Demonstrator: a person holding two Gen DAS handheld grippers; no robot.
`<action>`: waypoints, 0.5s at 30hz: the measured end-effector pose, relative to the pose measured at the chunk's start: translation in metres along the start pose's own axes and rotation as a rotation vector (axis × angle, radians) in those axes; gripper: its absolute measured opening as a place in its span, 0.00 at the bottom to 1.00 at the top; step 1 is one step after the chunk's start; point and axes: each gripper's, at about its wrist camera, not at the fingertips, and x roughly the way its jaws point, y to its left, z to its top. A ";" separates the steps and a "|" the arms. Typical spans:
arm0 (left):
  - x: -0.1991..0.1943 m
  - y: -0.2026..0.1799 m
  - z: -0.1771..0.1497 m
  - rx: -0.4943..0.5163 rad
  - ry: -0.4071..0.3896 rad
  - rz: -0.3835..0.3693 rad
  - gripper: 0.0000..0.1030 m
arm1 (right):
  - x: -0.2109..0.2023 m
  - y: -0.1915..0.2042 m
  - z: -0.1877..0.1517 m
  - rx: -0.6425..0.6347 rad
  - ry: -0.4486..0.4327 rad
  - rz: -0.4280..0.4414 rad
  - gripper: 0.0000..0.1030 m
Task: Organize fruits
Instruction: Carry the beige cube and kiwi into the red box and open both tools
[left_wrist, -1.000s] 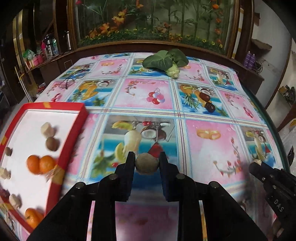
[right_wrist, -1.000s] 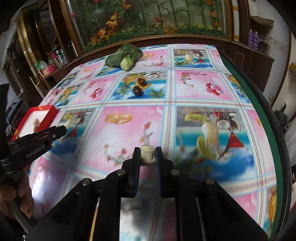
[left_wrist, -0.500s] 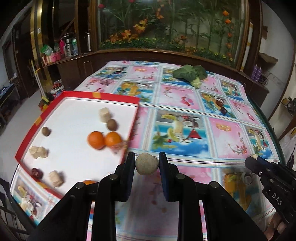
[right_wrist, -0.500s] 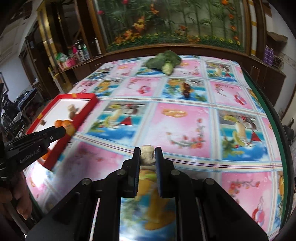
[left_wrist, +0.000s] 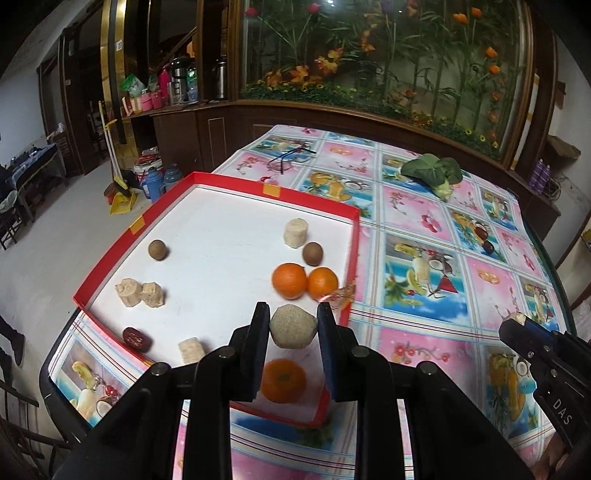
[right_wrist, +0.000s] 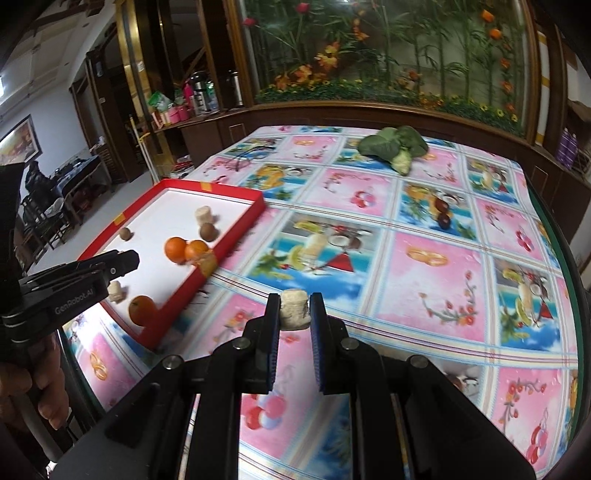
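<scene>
My left gripper (left_wrist: 292, 319) is shut on a round tan-grey fruit (left_wrist: 293, 331) and holds it above the near right part of the red-rimmed white tray (left_wrist: 221, 236). In the tray lie two oranges side by side (left_wrist: 304, 280), a third orange (left_wrist: 283, 380) below my gripper, brown round fruits (left_wrist: 159, 250), pale banana chunks (left_wrist: 295, 232) and a dark red date (left_wrist: 137, 338). My right gripper (right_wrist: 294, 303) is shut on a pale banana chunk (right_wrist: 294, 309) above the tablecloth, to the right of the tray (right_wrist: 207, 284). The left gripper also shows in the right wrist view (right_wrist: 122, 264).
A floral fruit-print tablecloth (left_wrist: 443, 236) covers the table. A leafy green vegetable (left_wrist: 434, 173) lies at the far side; it also shows in the right wrist view (right_wrist: 395, 147). A wooden cabinet and planter stand behind. The table's left edge drops to the floor.
Both grippers have swung left toward the tray with their fruits still held. The left gripper has come over the tray's near right part.
</scene>
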 end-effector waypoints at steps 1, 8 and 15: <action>0.002 0.004 0.001 -0.006 0.001 0.007 0.24 | 0.001 0.003 0.001 -0.004 0.000 0.004 0.17; 0.014 0.030 0.003 -0.048 0.022 0.047 0.24 | 0.015 0.031 0.011 -0.056 0.002 0.033 0.17; 0.021 0.056 0.010 -0.090 0.022 0.081 0.24 | 0.028 0.048 0.022 -0.082 0.009 0.056 0.17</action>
